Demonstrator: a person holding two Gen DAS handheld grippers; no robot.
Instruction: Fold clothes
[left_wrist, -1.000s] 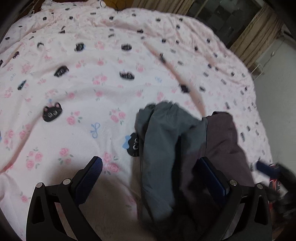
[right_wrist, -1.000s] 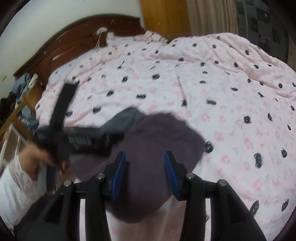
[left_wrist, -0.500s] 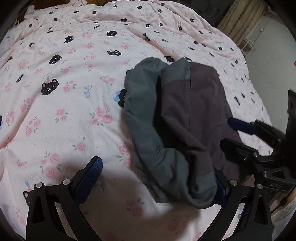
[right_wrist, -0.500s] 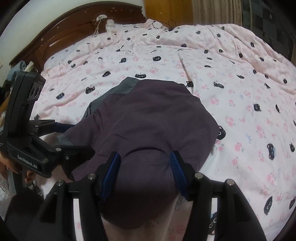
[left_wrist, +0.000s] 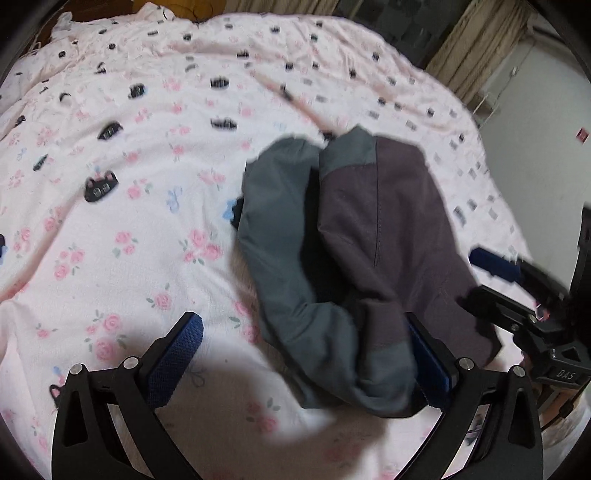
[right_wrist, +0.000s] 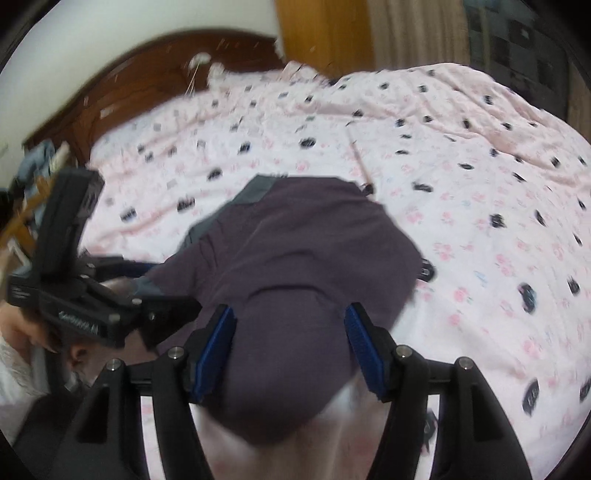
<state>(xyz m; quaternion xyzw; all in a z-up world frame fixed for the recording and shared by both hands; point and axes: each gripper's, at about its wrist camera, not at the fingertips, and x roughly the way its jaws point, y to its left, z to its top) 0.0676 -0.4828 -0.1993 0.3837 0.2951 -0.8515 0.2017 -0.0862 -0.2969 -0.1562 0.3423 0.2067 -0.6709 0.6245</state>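
Folded clothing lies on a bed: a purple and grey garment (left_wrist: 384, 236) rests on the pink bedspread (left_wrist: 129, 221), which is printed with roses and black cat faces. In the left wrist view the garment is doubled over itself, a grey panel to the left and a purple panel to the right, with a dark crease between them. The left hand-held gripper (left_wrist: 306, 354) stands spread wide; its left blue pad sits over bare bedspread, while its right pad lies against the near grey edge of the garment, so nothing is pinched. The right hand-held gripper (right_wrist: 290, 349) is opening, its two blue pads on either side of the near purple edge of the garment (right_wrist: 291, 258) with fabric between them; the pads look clear of the cloth. A person's hand (right_wrist: 26, 328) carries the left tool at the left border of the right wrist view. Behind the bed are a dark wooden headboard (right_wrist: 122, 77) and beige curtains (left_wrist: 476, 40).
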